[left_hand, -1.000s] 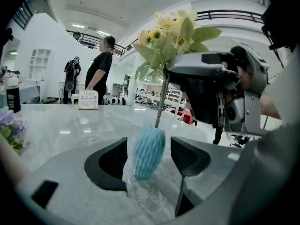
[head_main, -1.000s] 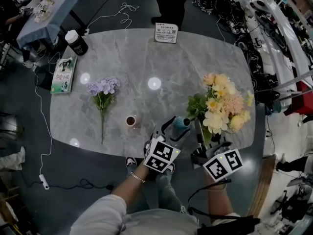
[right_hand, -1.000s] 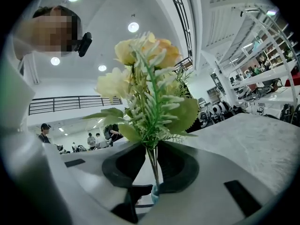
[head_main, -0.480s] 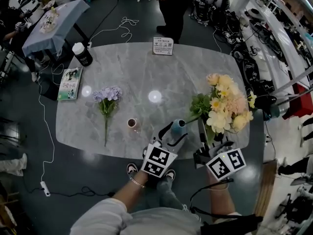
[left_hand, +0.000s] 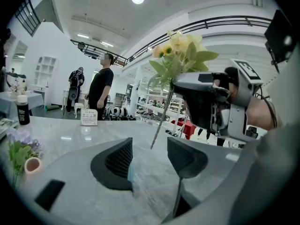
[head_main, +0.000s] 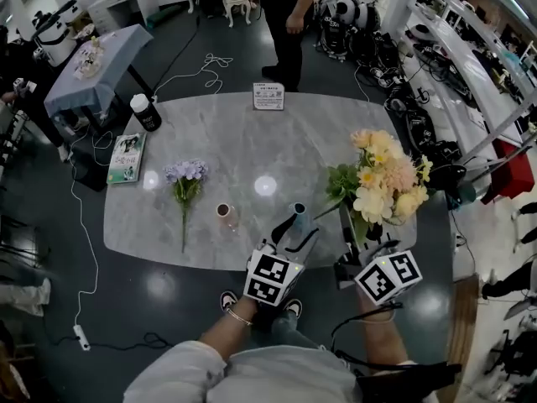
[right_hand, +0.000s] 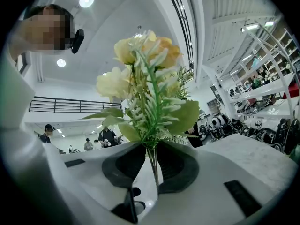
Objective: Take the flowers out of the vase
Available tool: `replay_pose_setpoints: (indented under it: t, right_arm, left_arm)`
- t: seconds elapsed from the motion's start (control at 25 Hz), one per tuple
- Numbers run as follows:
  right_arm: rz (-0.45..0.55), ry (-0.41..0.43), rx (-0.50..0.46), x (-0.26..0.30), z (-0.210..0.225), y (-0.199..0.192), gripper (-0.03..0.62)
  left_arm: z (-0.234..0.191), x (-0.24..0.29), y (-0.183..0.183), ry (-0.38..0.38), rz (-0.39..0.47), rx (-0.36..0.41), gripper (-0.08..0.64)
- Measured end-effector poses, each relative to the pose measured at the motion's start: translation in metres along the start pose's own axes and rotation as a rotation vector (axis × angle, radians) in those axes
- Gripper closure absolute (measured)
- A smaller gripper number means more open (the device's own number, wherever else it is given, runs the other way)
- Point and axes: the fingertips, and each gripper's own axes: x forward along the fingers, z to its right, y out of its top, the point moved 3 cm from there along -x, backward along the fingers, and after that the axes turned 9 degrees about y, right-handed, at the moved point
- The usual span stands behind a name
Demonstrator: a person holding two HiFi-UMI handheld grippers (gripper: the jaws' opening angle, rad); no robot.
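Observation:
A bouquet of yellow and peach flowers [head_main: 382, 183] is lifted off the grey marble table [head_main: 235, 141], and my right gripper [head_main: 357, 232] is shut on its stems. In the right gripper view the thin stems [right_hand: 153, 165] are pinched between the pads. The stem ends hang free in the left gripper view, below the bouquet [left_hand: 180, 50]. My left gripper [head_main: 295, 227] is closing, with nothing pressed between its pads [left_hand: 150, 161]. The teal vase [head_main: 299, 211] shows between its fingers from above. Only a teal sliver [left_hand: 130, 170] shows beside the left pad.
A bunch of purple flowers [head_main: 185, 175] lies on the table's left part, with a small cup [head_main: 223, 211] to its right. A book [head_main: 127, 156], a black bottle [head_main: 145, 112] and a sign card [head_main: 268, 96] stand farther off. A person [head_main: 285, 23] stands beyond the table.
Both grippers have risen above the table's near edge. The right one carried the bouquet up with it. The left one stays over the teal vase.

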Motion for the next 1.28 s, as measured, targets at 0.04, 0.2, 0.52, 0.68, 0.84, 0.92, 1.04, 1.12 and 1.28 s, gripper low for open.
replay_pose_setpoints:
  t: [0.04, 0.2, 0.52, 0.68, 0.84, 0.92, 1.04, 1.12, 1.28]
  right_arm:
    - [-0.003, -0.003, 0.002, -0.006, 0.0, 0.001, 0.518]
    - [-0.016, -0.01, 0.012, -0.034, 0.008, 0.006, 0.518]
    - [-0.042, -0.021, 0.039, -0.057, -0.005, -0.012, 0.518]
    - [-0.055, -0.015, 0.047, -0.062, -0.002, -0.014, 0.518]
    - [-0.073, -0.019, 0.069, -0.065, 0.004, -0.018, 0.518]
    - [-0.084, -0.023, 0.077, -0.065, 0.009, -0.02, 0.52]
    - [-0.116, -0.033, 0.098, -0.064, 0.019, -0.025, 0.523]
    - [-0.147, -0.041, 0.119, -0.063, 0.028, -0.029, 0.525]
    - [-0.214, -0.06, 0.169, -0.062, 0.051, -0.041, 0.525]
  left_arm:
    - [0.004, -0.003, 0.004, 0.002, 0.01, -0.003, 0.322]
    - [0.028, -0.007, 0.016, -0.004, 0.017, -0.01, 0.36]
    - [0.028, -0.032, 0.009, 0.047, 0.033, -0.014, 0.474]
    - [0.032, -0.032, 0.008, 0.073, 0.032, -0.01, 0.525]
    - [0.035, -0.029, 0.009, 0.089, 0.036, -0.01, 0.545]
    - [0.035, -0.025, 0.007, 0.099, 0.033, -0.011, 0.551]
    - [0.034, -0.017, 0.004, 0.117, 0.016, -0.015, 0.551]
    - [0.035, -0.01, 0.001, 0.123, 0.0, -0.021, 0.551]
    - [0.042, 0.007, -0.007, 0.124, -0.024, -0.042, 0.551]
